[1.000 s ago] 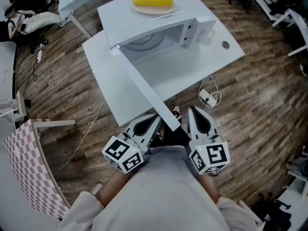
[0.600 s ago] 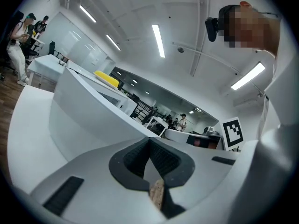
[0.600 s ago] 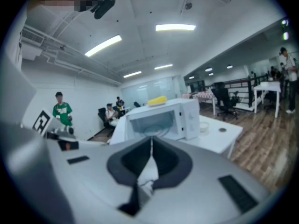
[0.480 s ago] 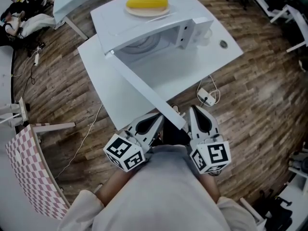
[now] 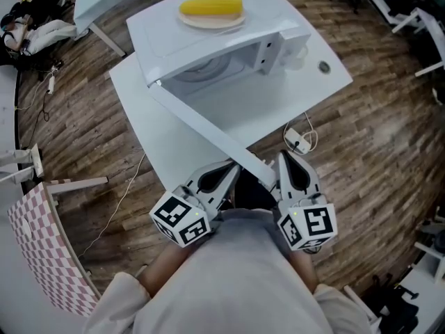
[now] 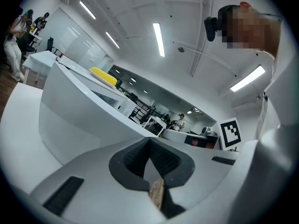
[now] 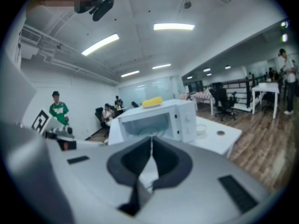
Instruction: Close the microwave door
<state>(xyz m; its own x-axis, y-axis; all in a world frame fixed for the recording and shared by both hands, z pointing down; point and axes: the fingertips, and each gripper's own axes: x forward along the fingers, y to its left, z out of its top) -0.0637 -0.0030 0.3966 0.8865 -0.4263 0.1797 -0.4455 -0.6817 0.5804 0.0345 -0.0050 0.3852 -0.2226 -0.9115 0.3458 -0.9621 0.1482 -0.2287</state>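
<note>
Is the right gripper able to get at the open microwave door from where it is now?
Probably yes. The microwave door stands open toward the person, its free edge ends just beside the right gripper, and nothing shows between them.

Left claw (image 5: 228, 169) and right claw (image 5: 284, 158) sit side by side, jaws together.

White left gripper (image 5: 226, 169), white right gripper (image 5: 285, 160) — marker cubes (image 5: 179, 219); grey shirt (image 5: 229, 277).

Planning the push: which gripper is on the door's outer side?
The left gripper, beside the microwave door's outer face; the right gripper is on the cavity-facing side.
</note>
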